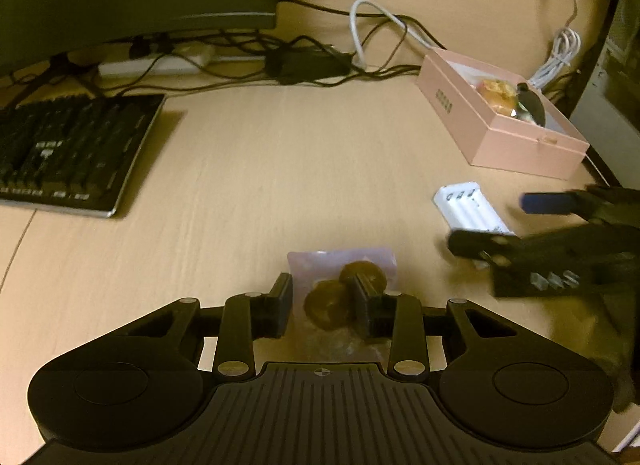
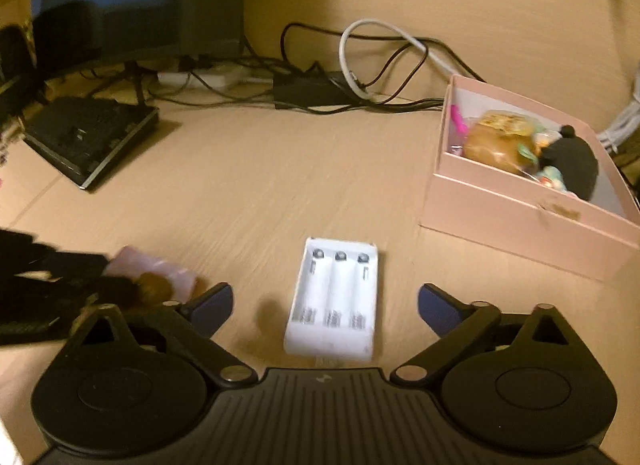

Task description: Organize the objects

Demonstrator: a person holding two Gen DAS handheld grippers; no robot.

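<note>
My left gripper (image 1: 322, 301) has its jaws narrowed around a clear bag of brown round snacks (image 1: 342, 297) lying on the worktop (image 1: 260, 185); the pads sit at the bag's sides, though I cannot tell whether they press on it. My right gripper (image 2: 325, 305) has its jaws spread wide, holding nothing, with the white battery case (image 2: 334, 297) lying flat between them, touching neither. The snack bag is just left of the case. The pink box (image 2: 520, 217), already holding some items, stands farther off to the right.
</note>
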